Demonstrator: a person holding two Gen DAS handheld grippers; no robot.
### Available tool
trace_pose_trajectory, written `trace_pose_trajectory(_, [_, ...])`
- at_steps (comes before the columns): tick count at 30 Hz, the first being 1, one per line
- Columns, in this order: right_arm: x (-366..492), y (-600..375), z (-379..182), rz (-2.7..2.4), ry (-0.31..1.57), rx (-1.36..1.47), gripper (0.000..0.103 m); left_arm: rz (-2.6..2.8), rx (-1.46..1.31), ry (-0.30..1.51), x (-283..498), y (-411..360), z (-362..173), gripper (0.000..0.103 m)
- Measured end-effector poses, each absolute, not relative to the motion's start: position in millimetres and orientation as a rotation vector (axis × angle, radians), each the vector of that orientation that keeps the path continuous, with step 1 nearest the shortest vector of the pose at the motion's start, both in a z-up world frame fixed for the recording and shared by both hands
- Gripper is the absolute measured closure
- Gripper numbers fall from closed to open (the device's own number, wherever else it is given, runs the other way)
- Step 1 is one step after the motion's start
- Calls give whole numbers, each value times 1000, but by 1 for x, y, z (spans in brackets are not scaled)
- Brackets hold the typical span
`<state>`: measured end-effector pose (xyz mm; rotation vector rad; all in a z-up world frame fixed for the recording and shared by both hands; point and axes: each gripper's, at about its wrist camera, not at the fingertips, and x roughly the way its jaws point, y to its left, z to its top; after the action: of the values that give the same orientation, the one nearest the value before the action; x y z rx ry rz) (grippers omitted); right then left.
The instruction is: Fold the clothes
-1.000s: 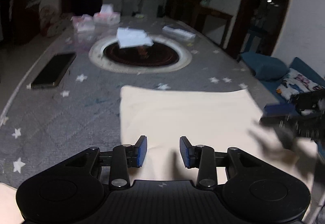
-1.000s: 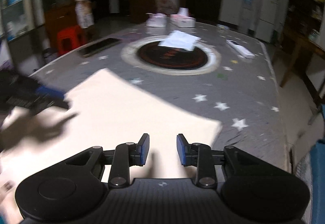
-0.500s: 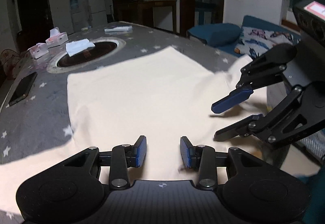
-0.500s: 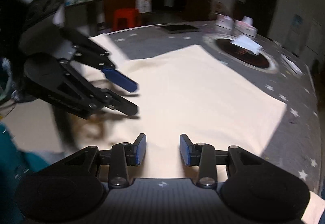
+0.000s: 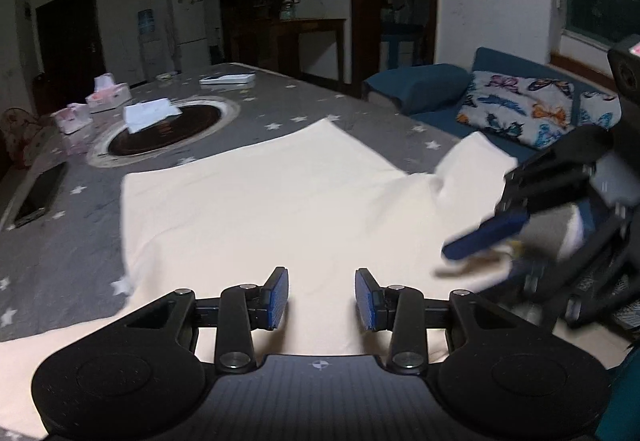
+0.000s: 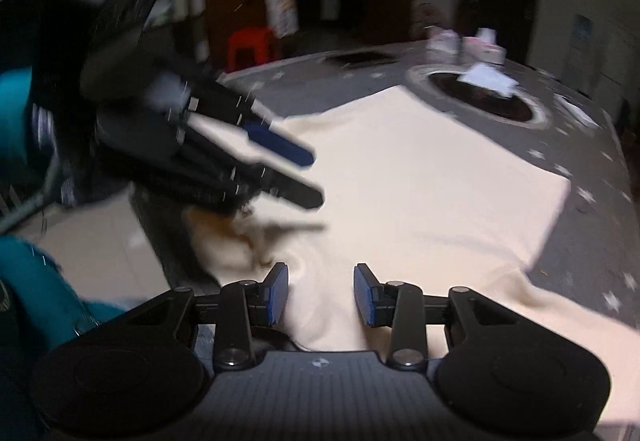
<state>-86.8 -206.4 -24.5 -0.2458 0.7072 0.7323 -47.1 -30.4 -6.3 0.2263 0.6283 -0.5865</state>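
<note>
Both the left hand-held gripper [image 5: 321, 296] and the right hand-held gripper [image 6: 320, 294] (each part open, holding nothing) should pinch the cream cloth [image 5: 280, 193] near edge evenly before folding it over.

Since a second ago both grippers have swung inward over the near edge of the cloth [image 5: 260, 201]. The left gripper [image 5: 321, 297] now faces the right gripper [image 6: 320, 295], each showing in the other's view, and the right jaws have parted slightly wider.
</note>
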Motion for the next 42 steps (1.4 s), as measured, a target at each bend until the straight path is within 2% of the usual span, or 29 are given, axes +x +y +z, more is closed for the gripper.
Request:
trace_pose_trajectory(5, [-74,-265,-19,478,703,-93,67,-637,238,650,-50,-45,-16,63])
trace_pose_trajectory(13, [-39,-377,-45,25,722,164,67,-639,232,676,-50,-49,-22,63])
trace_pose_trajectory(27, [-29,-482,-114,0,694,786,67,-653,253,681,-50,-62,-19,62])
trace_pose_trajectory(28, [-30,-485,-117,5,683,807,67,-654,254,682,-50,-63,-19,61])
trace_pose_trajectory(29, [-31,-488,-119,11,673,828,75,-655,255,682,-50,-64,-19,61])
trace_pose_trajectory(30, [-32,-490,-120,18,661,843,78,-654,256,684,-50,-65,-19,61])
trace_pose_trajectory(32, [-34,-494,-123,32,636,871,93,-653,256,687,-50,-67,-19,61])
trace_pose_trajectory(35, [-39,-496,-119,39,600,886,99,-654,257,691,-50,-71,-20,60])
trace_pose_trajectory(42, [-50,-481,-74,127,503,863,100,-673,256,686,-49,-81,-21,59])
